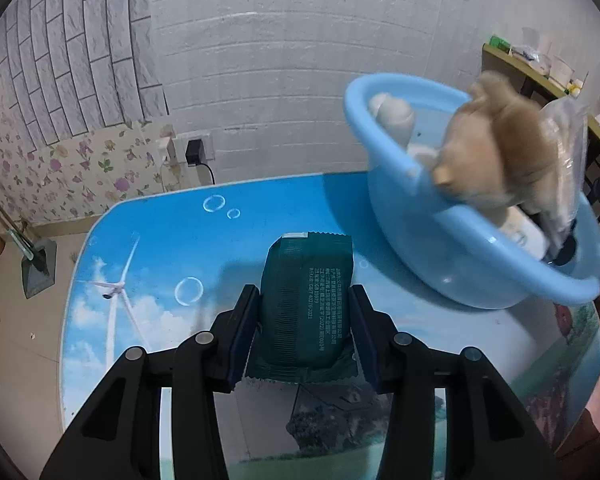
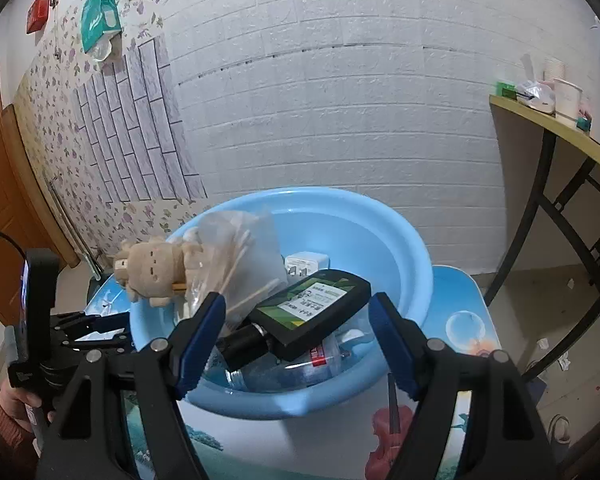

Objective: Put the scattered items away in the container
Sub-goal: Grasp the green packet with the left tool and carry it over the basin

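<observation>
My left gripper (image 1: 304, 304) is shut on a dark green packet (image 1: 306, 300) and holds it above the table (image 1: 160, 264). The light blue basin (image 1: 428, 256) stands to its right, holding a beige plush toy (image 1: 496, 152), a white item (image 1: 394, 118) and a clear plastic bag (image 1: 568, 152). In the right wrist view my right gripper (image 2: 298, 332) is open and empty just over the near rim of the basin (image 2: 388, 240). Inside lie the plush toy (image 2: 152, 272), a clear bag of sticks (image 2: 236, 264), a black box with a green label (image 2: 312, 312), a white charger (image 2: 306, 264) and a plastic bottle (image 2: 300, 364).
The table has a blue sky-and-windmill print. A white brick wall (image 1: 300, 80) stands behind it. A wooden side table (image 2: 560, 128) with cups and clutter stands at the right. A wall socket with a black plug (image 1: 196, 152) is at the left. My left gripper shows in the right wrist view (image 2: 60, 328).
</observation>
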Tool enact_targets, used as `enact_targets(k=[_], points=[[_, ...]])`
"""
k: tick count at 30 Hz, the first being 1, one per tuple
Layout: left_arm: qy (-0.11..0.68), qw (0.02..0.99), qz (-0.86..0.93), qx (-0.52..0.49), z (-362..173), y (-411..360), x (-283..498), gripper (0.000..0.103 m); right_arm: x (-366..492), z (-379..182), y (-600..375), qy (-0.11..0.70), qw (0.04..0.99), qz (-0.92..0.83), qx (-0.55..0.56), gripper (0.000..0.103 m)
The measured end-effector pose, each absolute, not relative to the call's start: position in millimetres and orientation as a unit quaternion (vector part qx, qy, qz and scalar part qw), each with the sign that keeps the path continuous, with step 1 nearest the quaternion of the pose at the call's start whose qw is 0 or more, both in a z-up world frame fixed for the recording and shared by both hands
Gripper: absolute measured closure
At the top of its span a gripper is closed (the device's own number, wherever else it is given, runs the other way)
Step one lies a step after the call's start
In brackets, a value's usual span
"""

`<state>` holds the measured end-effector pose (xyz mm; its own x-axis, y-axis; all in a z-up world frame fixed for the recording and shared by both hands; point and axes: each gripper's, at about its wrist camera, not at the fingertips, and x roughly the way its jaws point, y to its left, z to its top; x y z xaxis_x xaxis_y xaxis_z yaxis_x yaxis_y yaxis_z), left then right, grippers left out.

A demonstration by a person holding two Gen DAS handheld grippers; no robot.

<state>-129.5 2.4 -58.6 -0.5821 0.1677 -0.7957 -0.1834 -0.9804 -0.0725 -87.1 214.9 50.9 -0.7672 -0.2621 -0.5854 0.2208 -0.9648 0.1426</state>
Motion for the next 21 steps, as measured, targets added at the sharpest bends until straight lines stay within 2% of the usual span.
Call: enact_targets(k=[21], points=[[-0.005, 0.103, 0.918, -0.383, 16, 6, -65, 0.058, -44, 71, 218, -0.046, 0.162, -0.941, 0.294, 0.029]])
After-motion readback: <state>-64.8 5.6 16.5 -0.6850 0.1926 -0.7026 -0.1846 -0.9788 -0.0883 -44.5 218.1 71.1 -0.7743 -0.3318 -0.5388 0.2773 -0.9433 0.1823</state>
